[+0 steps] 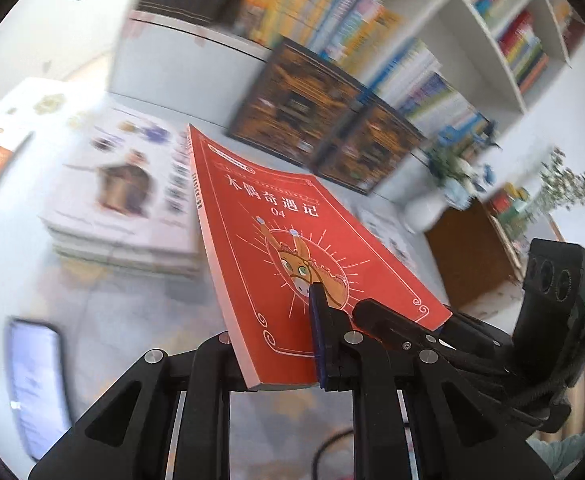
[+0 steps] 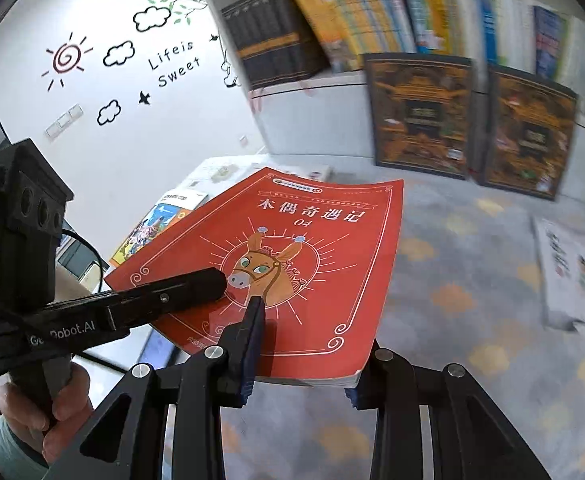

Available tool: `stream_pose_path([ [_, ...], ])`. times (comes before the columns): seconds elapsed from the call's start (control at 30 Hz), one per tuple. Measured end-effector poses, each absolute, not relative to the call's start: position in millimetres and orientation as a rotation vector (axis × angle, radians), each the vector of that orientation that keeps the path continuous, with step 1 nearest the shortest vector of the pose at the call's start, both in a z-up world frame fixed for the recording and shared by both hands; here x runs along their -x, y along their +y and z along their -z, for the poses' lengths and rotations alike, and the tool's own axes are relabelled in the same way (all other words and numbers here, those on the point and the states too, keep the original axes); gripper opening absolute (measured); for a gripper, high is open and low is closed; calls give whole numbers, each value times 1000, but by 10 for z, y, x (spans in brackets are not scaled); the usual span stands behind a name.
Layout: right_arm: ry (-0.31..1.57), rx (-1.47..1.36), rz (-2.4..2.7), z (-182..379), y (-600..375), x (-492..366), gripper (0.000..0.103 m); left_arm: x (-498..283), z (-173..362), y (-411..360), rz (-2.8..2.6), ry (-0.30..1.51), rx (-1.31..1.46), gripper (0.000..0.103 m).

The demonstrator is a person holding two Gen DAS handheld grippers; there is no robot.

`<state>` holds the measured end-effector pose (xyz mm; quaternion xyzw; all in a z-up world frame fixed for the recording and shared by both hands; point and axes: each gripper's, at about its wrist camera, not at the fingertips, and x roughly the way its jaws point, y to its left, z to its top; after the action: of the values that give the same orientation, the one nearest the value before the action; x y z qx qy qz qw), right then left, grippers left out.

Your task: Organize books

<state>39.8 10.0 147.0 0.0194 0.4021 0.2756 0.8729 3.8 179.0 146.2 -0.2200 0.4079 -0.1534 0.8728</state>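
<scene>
While both grippers are clamping the red book [image 2: 292,264], it is hanging unshelved above the tabletop [image 2: 452,280]. The left gripper [image 1: 276,344] and right gripper [image 2: 304,356] are each pinching its near edge. Loose books, blurred, are seemingly awaiting the bookshelf [image 2: 312,80].

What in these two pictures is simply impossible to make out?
- Red book: its underside and the fingers beneath, hidden by the book itself in both views.
- Shelf spines: titles lost to blur, left view.
- Dark framed covers: lettering blurred, right view.
- Person: only a hand shows, cut off by the edge.

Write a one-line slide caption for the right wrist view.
Both hand-held grippers clamp a red donkey-cover book above the patterned tabletop, bookshelf behind.
</scene>
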Motion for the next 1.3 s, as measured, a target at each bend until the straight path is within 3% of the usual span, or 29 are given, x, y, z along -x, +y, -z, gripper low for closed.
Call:
stream_pose_path([
  [0.3,946,-68,-536,-1194,985,-1025,35,-628,-1090,2662,241,899,517,15],
  [0.73,997,-130,-415,-961,1292,-1509,35,-1230,-753,3147,241,959,556,21],
  [0.93,1067,-150,-389,-746,1310,-1608,35,-1144,-611,3366,160,984,584,21],
  [1.17,1059,-129,-449,-702,1378,-1576,41,-927,-606,3530,97,964,590,24],
  [1.3,1065,-116,-498,-704,1282,-1475,50,-807,-618,3473,91,967,571,24],
])
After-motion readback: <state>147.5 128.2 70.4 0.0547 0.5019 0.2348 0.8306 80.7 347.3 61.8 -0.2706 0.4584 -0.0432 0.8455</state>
